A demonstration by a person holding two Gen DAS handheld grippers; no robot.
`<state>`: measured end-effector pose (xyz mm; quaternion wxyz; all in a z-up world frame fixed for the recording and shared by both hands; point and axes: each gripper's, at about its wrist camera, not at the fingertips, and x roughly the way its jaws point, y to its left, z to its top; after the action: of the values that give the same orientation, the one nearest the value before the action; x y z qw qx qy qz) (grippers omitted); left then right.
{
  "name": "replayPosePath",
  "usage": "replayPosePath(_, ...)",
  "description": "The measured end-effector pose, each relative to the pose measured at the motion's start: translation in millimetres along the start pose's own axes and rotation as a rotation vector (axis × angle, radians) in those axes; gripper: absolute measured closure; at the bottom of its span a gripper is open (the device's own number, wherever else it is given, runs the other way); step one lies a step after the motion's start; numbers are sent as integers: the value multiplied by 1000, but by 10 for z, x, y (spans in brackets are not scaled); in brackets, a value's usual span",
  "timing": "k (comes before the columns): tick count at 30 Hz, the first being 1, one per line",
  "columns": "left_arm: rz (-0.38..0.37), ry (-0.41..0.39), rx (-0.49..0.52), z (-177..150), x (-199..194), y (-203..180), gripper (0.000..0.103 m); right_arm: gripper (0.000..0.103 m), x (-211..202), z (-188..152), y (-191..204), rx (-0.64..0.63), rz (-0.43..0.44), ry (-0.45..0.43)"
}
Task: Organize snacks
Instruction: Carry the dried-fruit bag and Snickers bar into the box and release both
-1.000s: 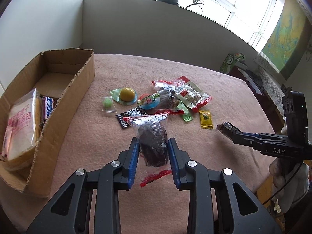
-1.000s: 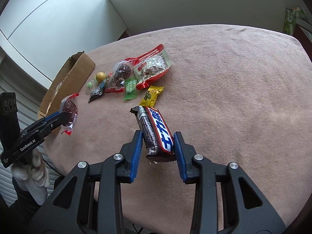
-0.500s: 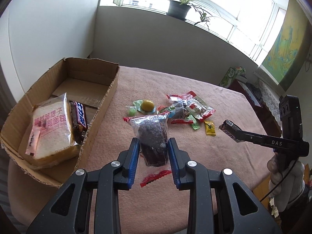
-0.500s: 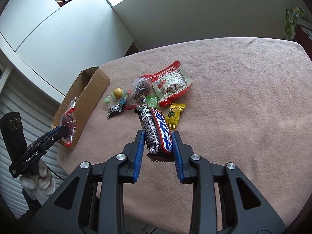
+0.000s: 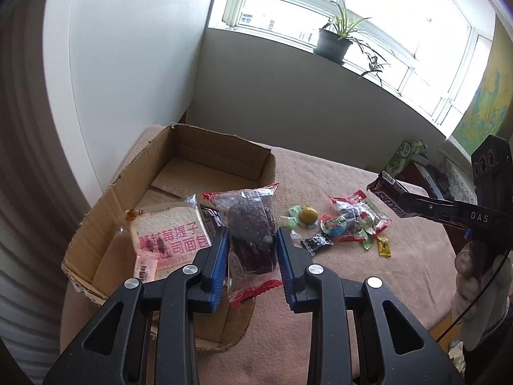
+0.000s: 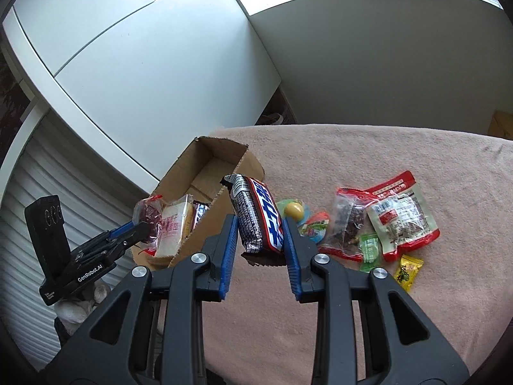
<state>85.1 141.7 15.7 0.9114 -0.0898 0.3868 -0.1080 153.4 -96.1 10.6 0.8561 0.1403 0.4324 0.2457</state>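
Inside, cardboard box (image 5: 96,224) holds bread packet (image 5: 170,234) (upright).

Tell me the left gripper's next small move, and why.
Probably lower a little and open: the left gripper holds the dark snack packet above the cardboard box, where the bread packet already lies.

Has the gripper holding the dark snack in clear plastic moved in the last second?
Yes. The left gripper with its clear-wrapped dark snack has swung left, from the loose snacks toward the brown cardboard box.
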Motion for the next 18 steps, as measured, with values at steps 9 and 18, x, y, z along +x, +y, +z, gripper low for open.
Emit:
replayPosePath(9, 27, 14, -55, 145, 165, 372, 75, 73, 741, 264, 691, -82, 56, 82)
replayPosePath(18, 44, 36, -80, 242, 243, 484, 74, 70, 1088, 389, 869, -85, 69, 100)
